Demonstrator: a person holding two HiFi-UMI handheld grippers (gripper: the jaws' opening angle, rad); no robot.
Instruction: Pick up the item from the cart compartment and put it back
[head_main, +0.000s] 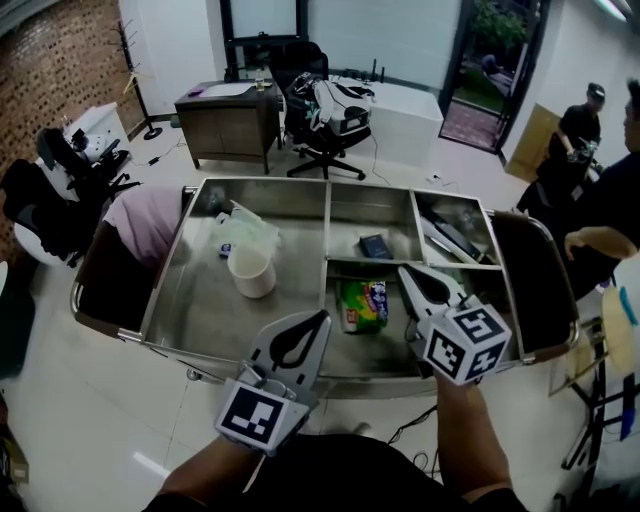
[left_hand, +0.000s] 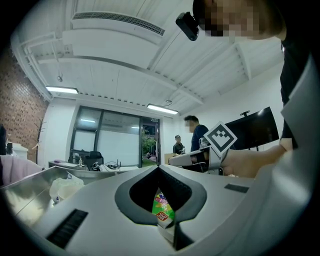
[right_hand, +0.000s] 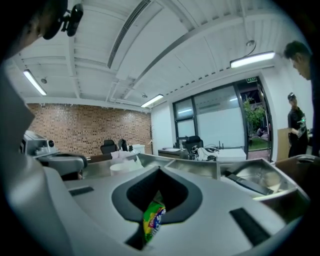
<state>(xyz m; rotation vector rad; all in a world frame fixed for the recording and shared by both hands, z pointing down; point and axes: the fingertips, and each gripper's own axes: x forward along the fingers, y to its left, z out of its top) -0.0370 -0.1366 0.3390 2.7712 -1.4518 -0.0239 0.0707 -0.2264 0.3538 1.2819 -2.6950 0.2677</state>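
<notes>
A green snack packet (head_main: 362, 305) lies flat in the near middle compartment of the steel cart (head_main: 265, 190). My right gripper (head_main: 404, 270) hovers just right of the packet, jaws shut, nothing between them. My left gripper (head_main: 322, 316) is over the cart's front edge, left of the packet, also shut and empty. In the left gripper view the packet (left_hand: 162, 212) shows through the window behind the closed tips of the left gripper (left_hand: 159, 167). The right gripper view shows the packet (right_hand: 152, 220) the same way, below the meeting tips of the right gripper (right_hand: 160, 170).
The big left compartment holds a white cup (head_main: 252, 272) and a clear plastic bag (head_main: 245, 228). A small dark box (head_main: 376, 246) lies in the far middle compartment, dark items (head_main: 455, 235) in the far right one. Pink cloth (head_main: 140, 225) drapes the left end. People (head_main: 580, 130) stand at right.
</notes>
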